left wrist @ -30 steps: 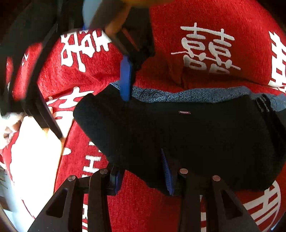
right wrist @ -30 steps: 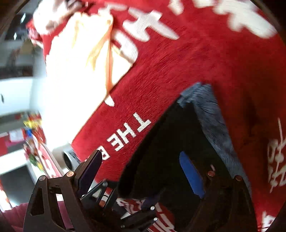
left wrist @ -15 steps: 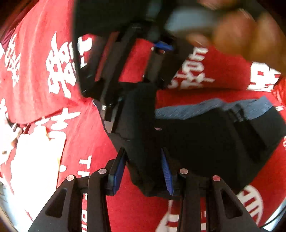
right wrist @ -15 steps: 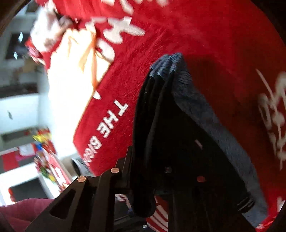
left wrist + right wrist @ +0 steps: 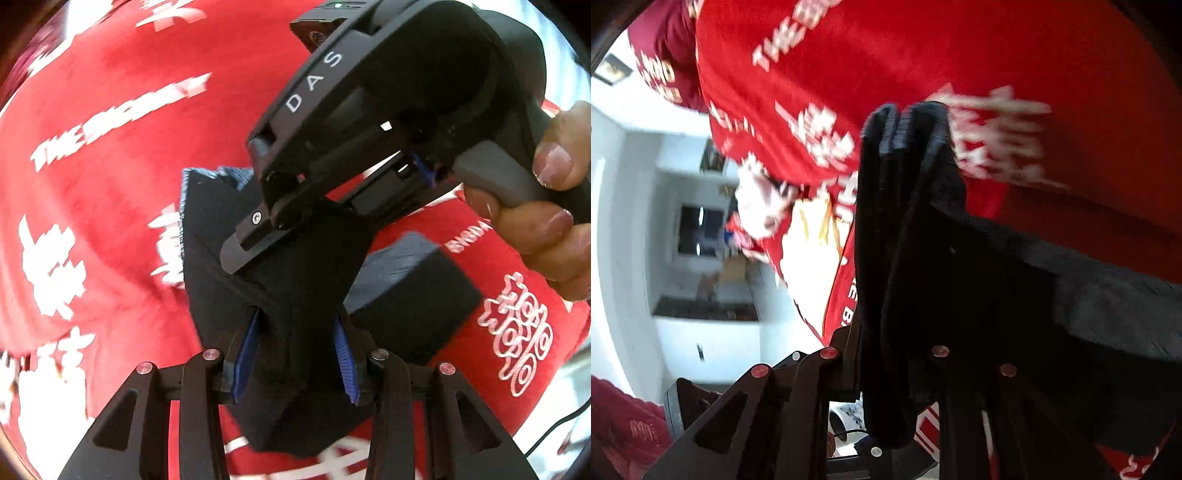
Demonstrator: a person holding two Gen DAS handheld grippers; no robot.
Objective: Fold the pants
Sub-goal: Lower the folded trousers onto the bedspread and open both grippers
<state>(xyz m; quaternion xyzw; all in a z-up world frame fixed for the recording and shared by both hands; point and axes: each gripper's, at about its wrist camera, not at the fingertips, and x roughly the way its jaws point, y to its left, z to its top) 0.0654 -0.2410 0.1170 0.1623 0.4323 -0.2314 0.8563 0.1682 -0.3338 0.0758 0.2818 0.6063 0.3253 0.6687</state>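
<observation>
left wrist: the left gripper (image 5: pixel 295 354) clamps a bunched fold of the black pants (image 5: pixel 295 280) above the red cloth (image 5: pixel 110 184) (white lettering). right wrist: the right gripper (image 5: pixel 897 354) pinches the pants' stacked edges (image 5: pixel 905 221).

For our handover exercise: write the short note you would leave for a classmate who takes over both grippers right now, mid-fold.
Left gripper: shut on a bunched fold of the black pants, blue pads on either side of the cloth.
Right gripper: shut on the pants' stacked edge, raised off the red blanket; it shows close above in the left view.
Pants: partly folded, one end lifted, the far part with grey lining lying on the blanket.
Done: layers gathered and gripped.
Left: probably carry the lifted end over, lay it flat, release both grippers.
</observation>
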